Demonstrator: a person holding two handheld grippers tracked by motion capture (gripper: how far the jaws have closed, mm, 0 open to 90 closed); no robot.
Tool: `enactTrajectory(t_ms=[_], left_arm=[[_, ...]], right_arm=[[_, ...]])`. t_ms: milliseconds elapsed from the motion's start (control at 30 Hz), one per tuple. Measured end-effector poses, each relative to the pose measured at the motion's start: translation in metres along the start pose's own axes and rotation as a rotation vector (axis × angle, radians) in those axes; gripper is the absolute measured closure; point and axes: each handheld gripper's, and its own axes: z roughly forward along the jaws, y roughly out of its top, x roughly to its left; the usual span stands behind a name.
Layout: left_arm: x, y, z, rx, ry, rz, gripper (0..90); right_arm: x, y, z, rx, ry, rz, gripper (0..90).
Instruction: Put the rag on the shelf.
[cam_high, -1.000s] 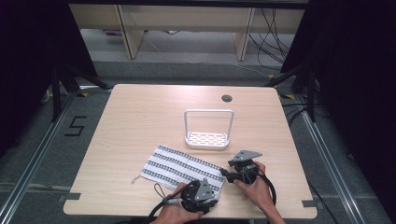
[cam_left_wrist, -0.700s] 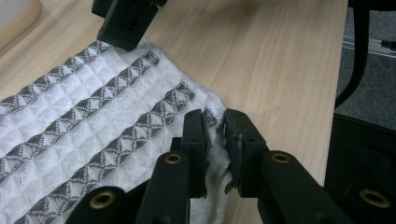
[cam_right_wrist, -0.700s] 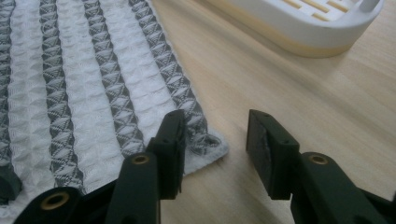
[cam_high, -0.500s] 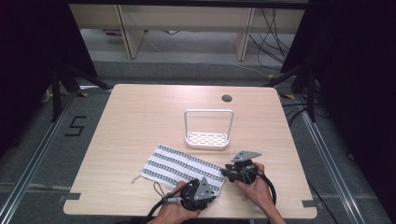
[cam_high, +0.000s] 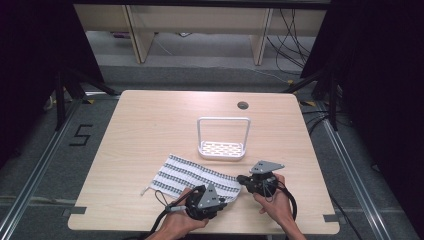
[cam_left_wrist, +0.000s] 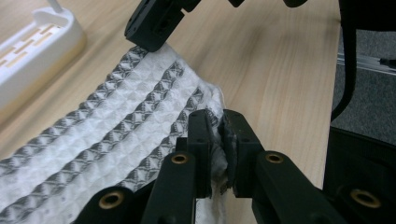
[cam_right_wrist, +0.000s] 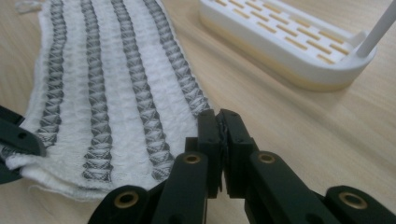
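A white towel with grey stripes (cam_high: 192, 175) lies flat on the table, near the front. My left gripper (cam_high: 226, 194) is at its near right corner. In the left gripper view the jaws (cam_left_wrist: 219, 123) are shut on a pinch of the towel (cam_left_wrist: 130, 102). My right gripper (cam_high: 240, 178) is at the far right corner, its tip (cam_left_wrist: 149, 25) on the cloth. Its jaws (cam_right_wrist: 219, 116) have just been closing and now stand shut on the corner's edge of the towel (cam_right_wrist: 107, 93). My left gripper (cam_right_wrist: 14, 135) shows at the towel's other corner.
A white slotted rack with a tall hoop handle (cam_high: 222, 150) stands just behind the towel, also close by in the gripper views (cam_left_wrist: 32, 42) (cam_right_wrist: 280, 42). A round cable hole (cam_high: 243, 105) is at the table's back. Both hands hold the grippers at the front edge.
Both hands have stayed at the towel's right end. The towel lies as before.
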Motion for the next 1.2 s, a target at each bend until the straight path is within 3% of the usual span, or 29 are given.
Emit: enactTrajectory(t_ms=[33,67,167,333,400,467,633,933,1100,1167,1200], left_arm=[[0.000,0.000,0.000,0.000,0.000,0.000,81.4],[0.003,0.001,-0.005,0.023,0.011,0.031,81.4],[0.004,0.004,-0.013,-0.033,-0.001,-0.002,81.4],[0.010,0.016,-0.035,-0.064,0.007,0.009,81.4],[0.013,0.022,-0.045,-0.085,0.014,0.007,81.4],[0.017,0.028,-0.056,-0.099,0.016,0.003,81.4],[0.029,0.041,-0.086,-0.154,0.038,-0.012,81.5],[0.040,0.060,-0.122,-0.201,0.069,-0.012,81.8],[0.043,0.076,-0.142,-0.236,0.079,0.006,81.9],[0.044,0.082,-0.149,-0.245,0.075,0.006,82.0],[0.045,0.085,-0.151,-0.250,0.076,0.009,82.0]], right_arm=[[0.000,0.000,0.000,0.000,0.000,0.000,88.3],[0.001,0.002,-0.003,-0.008,0.001,-0.003,88.3],[0.005,0.013,-0.012,-0.059,0.003,-0.005,88.5],[0.013,0.038,-0.022,-0.113,0.036,-0.022,88.6],[0.017,0.043,-0.024,-0.118,0.035,0.000,88.7],[0.018,0.057,-0.032,-0.139,0.046,-0.028,88.7],[0.023,0.080,-0.045,-0.172,0.057,-0.027,88.8],[0.029,0.113,-0.062,-0.206,0.084,-0.018,88.9],[0.034,0.133,-0.082,-0.247,0.077,-0.079,88.9],[0.036,0.135,-0.087,-0.245,0.080,-0.057,88.9],[0.035,0.138,-0.090,-0.268,0.086,-0.083,89.0]])
